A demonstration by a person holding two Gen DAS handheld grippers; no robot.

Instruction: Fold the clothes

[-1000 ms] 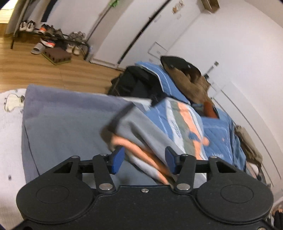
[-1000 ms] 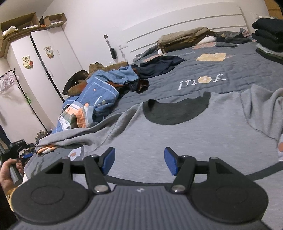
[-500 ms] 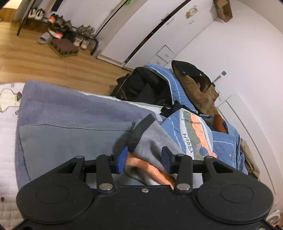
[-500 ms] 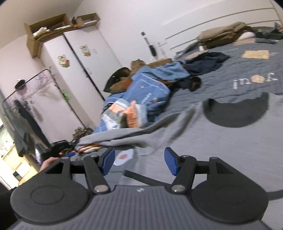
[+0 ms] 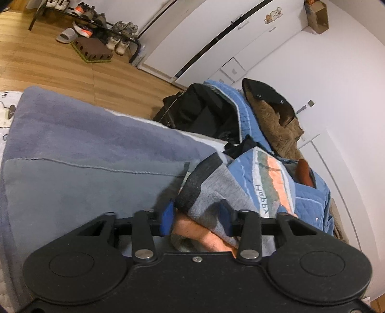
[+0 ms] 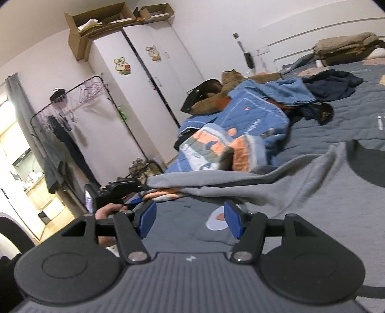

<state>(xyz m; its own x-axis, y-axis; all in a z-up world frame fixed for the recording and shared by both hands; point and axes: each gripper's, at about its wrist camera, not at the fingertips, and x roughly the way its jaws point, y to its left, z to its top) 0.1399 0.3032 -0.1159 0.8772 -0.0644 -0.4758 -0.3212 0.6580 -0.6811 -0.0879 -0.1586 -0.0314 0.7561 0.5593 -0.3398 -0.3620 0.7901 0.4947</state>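
A grey sweatshirt point(image 6: 312, 199) with dark cuffs and orange print lies spread on the bed. Its sleeve point(image 5: 214, 190) with a dark cuff passes between my left gripper's blue pads; the left gripper point(image 5: 196, 220) is closing around it, still with a gap. In the right wrist view the left gripper point(image 6: 115, 192) holds that sleeve end lifted at the bed's left edge. My right gripper point(image 6: 190, 222) is open and empty, hovering low over the sweatshirt's body.
A pile of blue quilted, brown and black clothes point(image 6: 240, 125) lies beyond the sleeve. Folded clothes point(image 6: 346, 48) sit at the headboard. A grey blanket point(image 5: 84, 149) covers the bed edge; wooden floor, shoe rack point(image 5: 96, 21), wardrobe point(image 6: 149, 79) and clothes rail point(image 6: 67, 108) stand to the left.
My left gripper's pads have narrowed around the sleeve and moved closer to the cuff. My right gripper has swung left, towards the sleeve and the left gripper.
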